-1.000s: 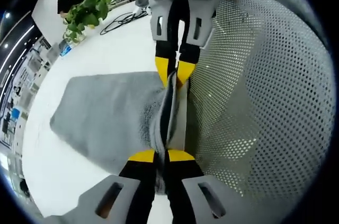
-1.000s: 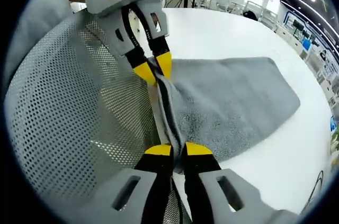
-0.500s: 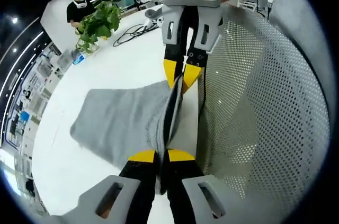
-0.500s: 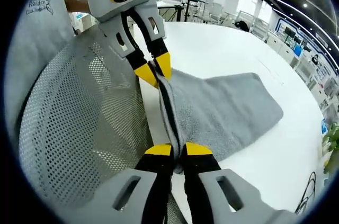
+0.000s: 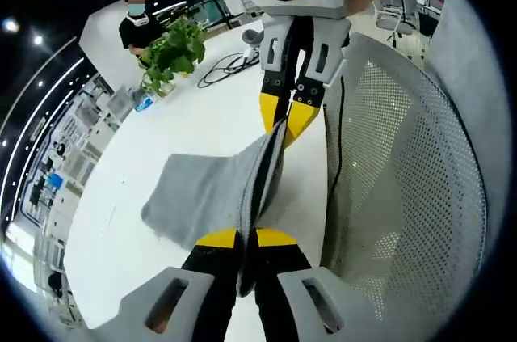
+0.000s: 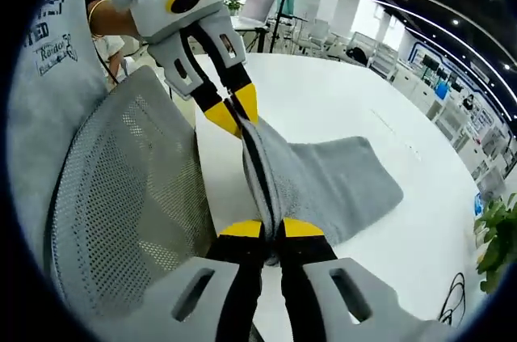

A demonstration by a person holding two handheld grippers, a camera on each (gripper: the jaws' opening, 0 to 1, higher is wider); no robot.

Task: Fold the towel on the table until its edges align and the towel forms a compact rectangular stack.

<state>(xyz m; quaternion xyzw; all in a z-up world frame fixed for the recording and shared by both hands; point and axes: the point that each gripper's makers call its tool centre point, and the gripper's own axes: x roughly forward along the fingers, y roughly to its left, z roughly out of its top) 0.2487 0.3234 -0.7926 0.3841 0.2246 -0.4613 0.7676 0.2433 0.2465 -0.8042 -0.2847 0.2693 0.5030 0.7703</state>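
A grey towel (image 5: 206,188) hangs between my two grippers, its near edge pulled taut and its far part trailing onto the white table (image 5: 170,116). My left gripper (image 5: 246,238) is shut on one corner of that edge. My right gripper (image 5: 289,113) comes in from above in the left gripper view, shut on the other corner. In the right gripper view, my right gripper (image 6: 272,231) pinches the towel (image 6: 331,184), and my left gripper (image 6: 234,111) holds the far end of the same edge.
A grey mesh office chair back (image 5: 404,188) stands close beside the grippers, also seen as the chair back (image 6: 121,196). A potted green plant (image 5: 174,51) and black cables (image 5: 230,67) sit far across the table. A person (image 5: 137,23) stands beyond.
Both grippers have risen, lifting the held edge. More of the towel has come off the table and its visible spread has shrunk. The grips are unchanged.
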